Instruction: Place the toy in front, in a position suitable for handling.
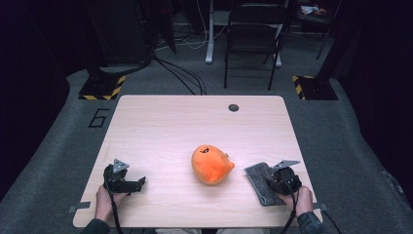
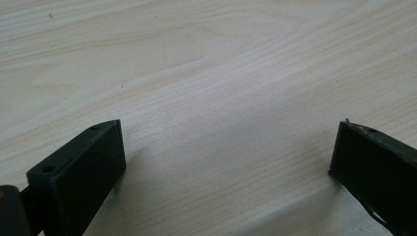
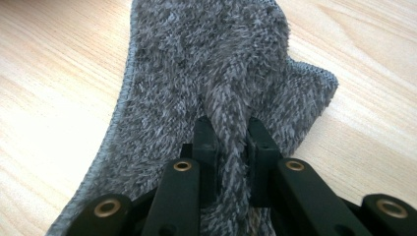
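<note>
Far left of high view: left gripper (image 1: pixel 140 183) resting low on pale wood-grain table (image 1: pixel 160 126), held by a hand (image 1: pixel 103 201) coming in from bottom edge. Black boxy body, grey three-cornered plate on top, cable trailing back twd the sleeve. Jaws wide apart, nothing btwn them. In left gripper view, two blocky matte-black fingers (image 2: pixel 83 169) at either side w/ bare laminate in the gap (image 2: pixel 228 164); fine light grain lines running across, small screw hole in top of left finger.

Centre: orange plush toy (image 1: pixel 212 164), rounded blob shape, soft fuzzy surface, small dark face marking on top, little nub at right side. Sitting on table well apart from left gripper, near the cloth's left edge but not touching.

Right: grey microfibre cloth (image 1: pixel 261 184), shaggy dense pile, roughly rectangular, lying flat near front right corner of table. Stitched hem along left edge in right gripper view (image 3: pixel 118 123). Right gripper (image 1: pixel 271 184) on top of it, hand (image 1: pixel 298 200) behind. Jaws pinched narrow on a raised ridge of the pile (image 3: pixel 231 137); fold of fabric squeezed up btwn the two black fingers (image 3: pixel 204 140), brass-coloured rivets on the linkage bars below. Rest of cloth flat on wood.

Beyond table: grey carpet, black folding chair (image 1: pixel 254 34), yellow-black hazard-striped bases either side.
</note>
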Demonstrator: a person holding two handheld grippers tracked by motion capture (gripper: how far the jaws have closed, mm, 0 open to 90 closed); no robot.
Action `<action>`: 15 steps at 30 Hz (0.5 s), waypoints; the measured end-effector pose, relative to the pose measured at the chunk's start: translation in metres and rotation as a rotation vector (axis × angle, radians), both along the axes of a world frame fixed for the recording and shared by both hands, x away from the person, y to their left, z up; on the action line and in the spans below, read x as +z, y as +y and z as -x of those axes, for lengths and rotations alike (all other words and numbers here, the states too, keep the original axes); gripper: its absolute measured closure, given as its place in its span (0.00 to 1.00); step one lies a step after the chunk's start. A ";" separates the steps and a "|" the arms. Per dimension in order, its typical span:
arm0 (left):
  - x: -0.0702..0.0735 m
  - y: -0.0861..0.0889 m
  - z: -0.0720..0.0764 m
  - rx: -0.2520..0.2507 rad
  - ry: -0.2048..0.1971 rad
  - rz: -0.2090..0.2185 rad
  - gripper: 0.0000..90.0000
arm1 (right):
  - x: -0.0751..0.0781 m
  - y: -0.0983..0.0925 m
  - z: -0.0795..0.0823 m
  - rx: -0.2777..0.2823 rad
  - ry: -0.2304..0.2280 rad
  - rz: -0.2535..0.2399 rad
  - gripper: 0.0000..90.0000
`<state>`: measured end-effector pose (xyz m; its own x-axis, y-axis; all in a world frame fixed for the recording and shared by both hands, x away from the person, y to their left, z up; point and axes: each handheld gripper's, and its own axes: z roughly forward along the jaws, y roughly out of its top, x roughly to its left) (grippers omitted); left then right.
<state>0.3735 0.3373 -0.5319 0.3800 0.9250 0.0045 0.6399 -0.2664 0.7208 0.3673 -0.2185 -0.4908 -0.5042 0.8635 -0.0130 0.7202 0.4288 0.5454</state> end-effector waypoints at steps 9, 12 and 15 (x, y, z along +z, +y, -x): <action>0.000 0.000 0.000 0.001 -0.001 0.000 0.00 | 0.007 -0.001 0.002 -0.013 -0.027 -0.006 0.87; 0.000 0.000 0.000 0.002 0.000 -0.002 0.00 | 0.010 -0.004 0.001 -0.024 -0.042 -0.012 0.87; 0.000 0.000 0.000 -0.002 0.005 -0.001 0.00 | 0.016 -0.009 0.001 -0.042 -0.063 -0.014 0.87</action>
